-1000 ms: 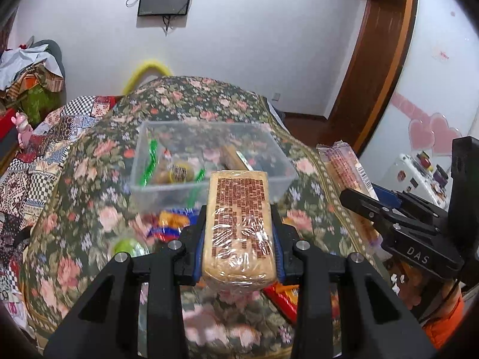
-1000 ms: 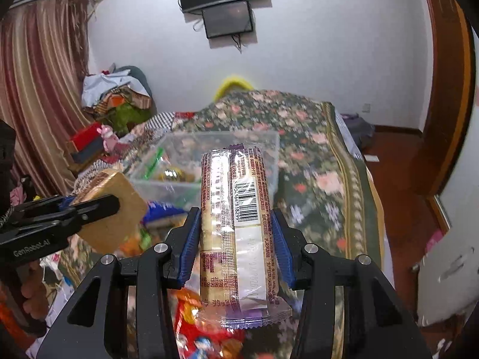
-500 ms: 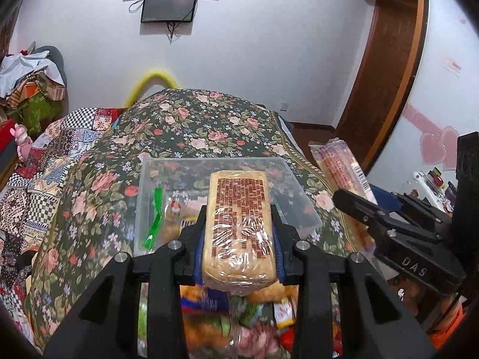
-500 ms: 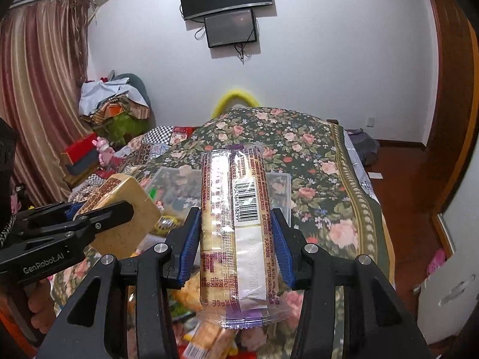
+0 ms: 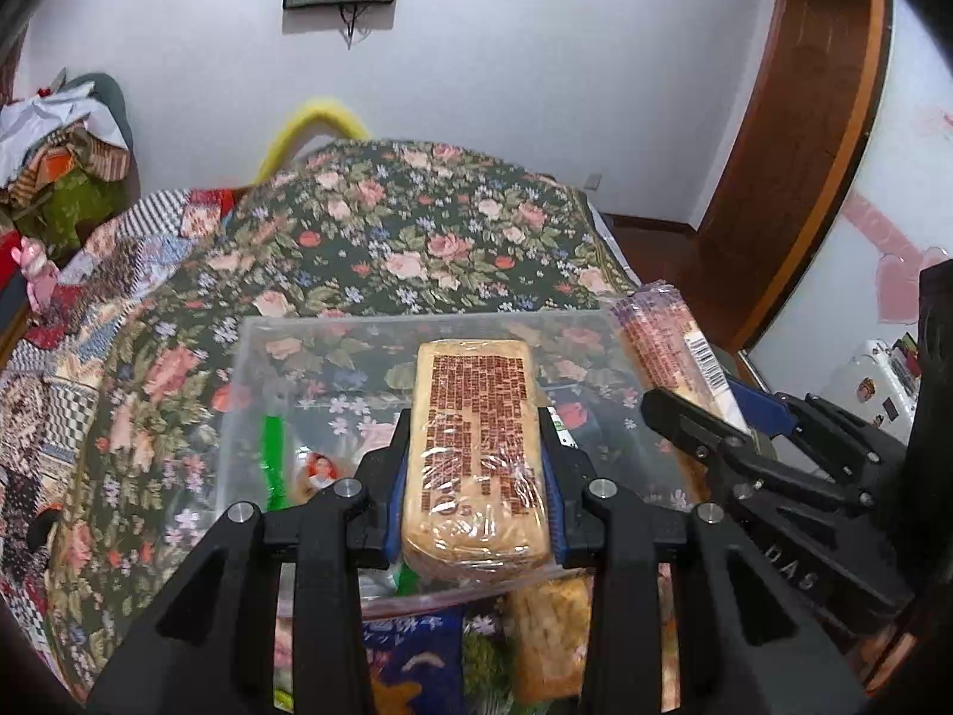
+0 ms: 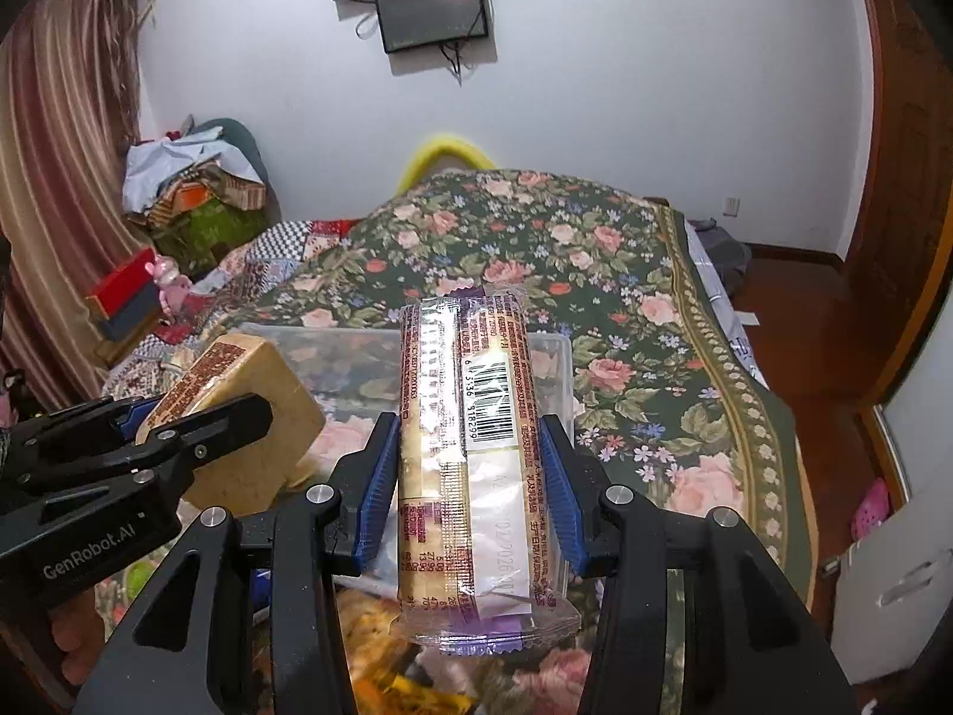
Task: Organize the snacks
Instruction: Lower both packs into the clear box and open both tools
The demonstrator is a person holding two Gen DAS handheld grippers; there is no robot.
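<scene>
My left gripper (image 5: 473,476) is shut on a wrapped tan cake pack (image 5: 473,447) with brown print, held over the clear plastic box (image 5: 256,369) on the flowered bed. That box holds a green packet (image 5: 273,459) and other snacks. My right gripper (image 6: 467,476) is shut on a long biscuit sleeve (image 6: 470,447) with a barcode, above the box's right side (image 6: 554,357). In the right wrist view the left gripper (image 6: 178,435) and its cake pack (image 6: 256,417) show at the left. The right gripper (image 5: 715,441) with its sleeve (image 5: 667,339) shows at the right of the left wrist view.
Loose snack packets (image 5: 411,661) lie on the bed in front of the box. The flowered bedspread (image 6: 595,250) stretches back to a white wall with a screen (image 6: 435,12). Piled clothes (image 6: 190,179) stand at the left, a wooden door (image 5: 792,137) and floor at the right.
Both grippers have moved forward over the bed with their packs. The clear box has come closer and lower in both views, now lying under the fingers.
</scene>
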